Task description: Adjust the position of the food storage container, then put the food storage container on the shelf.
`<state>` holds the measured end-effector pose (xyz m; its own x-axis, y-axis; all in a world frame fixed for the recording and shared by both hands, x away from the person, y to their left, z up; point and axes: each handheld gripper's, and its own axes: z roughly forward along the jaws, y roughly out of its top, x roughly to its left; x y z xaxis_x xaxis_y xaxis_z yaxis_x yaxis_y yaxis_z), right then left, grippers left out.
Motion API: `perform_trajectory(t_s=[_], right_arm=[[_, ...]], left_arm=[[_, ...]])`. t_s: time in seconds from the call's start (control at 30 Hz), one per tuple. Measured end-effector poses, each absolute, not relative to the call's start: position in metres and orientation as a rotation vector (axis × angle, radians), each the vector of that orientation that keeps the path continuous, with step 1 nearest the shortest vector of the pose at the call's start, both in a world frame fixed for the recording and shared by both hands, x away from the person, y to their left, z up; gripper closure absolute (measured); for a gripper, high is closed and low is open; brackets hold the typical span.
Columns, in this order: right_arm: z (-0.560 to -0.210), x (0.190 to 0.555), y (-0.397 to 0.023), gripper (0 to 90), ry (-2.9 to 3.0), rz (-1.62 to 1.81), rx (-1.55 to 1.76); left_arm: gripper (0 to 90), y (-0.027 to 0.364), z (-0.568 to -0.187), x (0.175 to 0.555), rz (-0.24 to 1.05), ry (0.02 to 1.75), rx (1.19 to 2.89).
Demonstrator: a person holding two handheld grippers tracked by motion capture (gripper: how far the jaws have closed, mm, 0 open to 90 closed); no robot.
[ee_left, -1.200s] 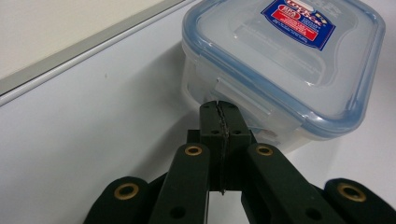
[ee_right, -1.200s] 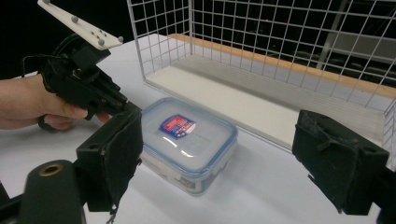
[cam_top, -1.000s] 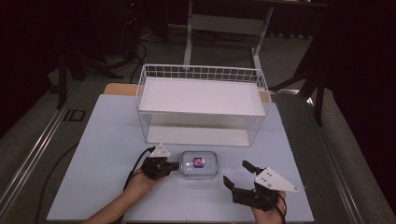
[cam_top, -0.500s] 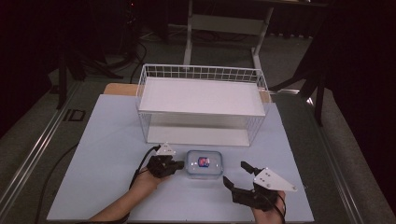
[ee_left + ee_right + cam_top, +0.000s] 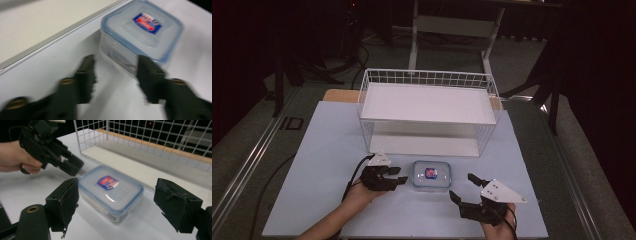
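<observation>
Opening within the last half second, the jaws of the left gripper [image 5: 398, 181] now stand apart with nothing between them, where both earlier high views show them together just left of the container [image 5: 431, 175]. In the left gripper view its 2 black pads [image 5: 86, 72] frame the near corner of the container [image 5: 141, 33], close to it but not pressing; whether the right pad brushes the wall, the blur hides. The jaws of the right gripper [image 5: 464, 189] stand wide apart, empty, and this hand has kept its place. In its own view the container [image 5: 111, 192] lies beyond and between the 2 pads [image 5: 65, 203], untouched.

By my judgement the step in hand is the approach to a grasp: the container rests lid-on at the near middle of the white table [image 5: 312, 165], just near of the wire basket [image 5: 429, 107]. The next move calls for sliding the left pads to either side of the container's walls and then closing on them, squarely enough that the smooth plastic does not twist out.

Counted: 1 container bearing 1 red-and-blue label [image 5: 431, 173], 1 wire basket, 2 grippers, 2 hands.
</observation>
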<state>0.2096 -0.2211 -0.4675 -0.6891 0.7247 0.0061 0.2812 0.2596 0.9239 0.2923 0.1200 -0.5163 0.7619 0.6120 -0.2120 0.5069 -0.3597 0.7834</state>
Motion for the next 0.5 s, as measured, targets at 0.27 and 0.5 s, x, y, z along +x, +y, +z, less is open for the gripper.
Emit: perform_trajectory(t_s=[0.27,0.5], right_arm=[[-0.462,0.211,-0.216,18.4,2.153,1.403,0.889],[-0.450,0.222,-0.208,13.0,2.184,1.366,0.858]], left_arm=[[9.2,0.129,-0.500,0.277,0.125,0.829,1.988],[5.0,0.122,-0.477,0.273,0.094,0.825,1.955]])
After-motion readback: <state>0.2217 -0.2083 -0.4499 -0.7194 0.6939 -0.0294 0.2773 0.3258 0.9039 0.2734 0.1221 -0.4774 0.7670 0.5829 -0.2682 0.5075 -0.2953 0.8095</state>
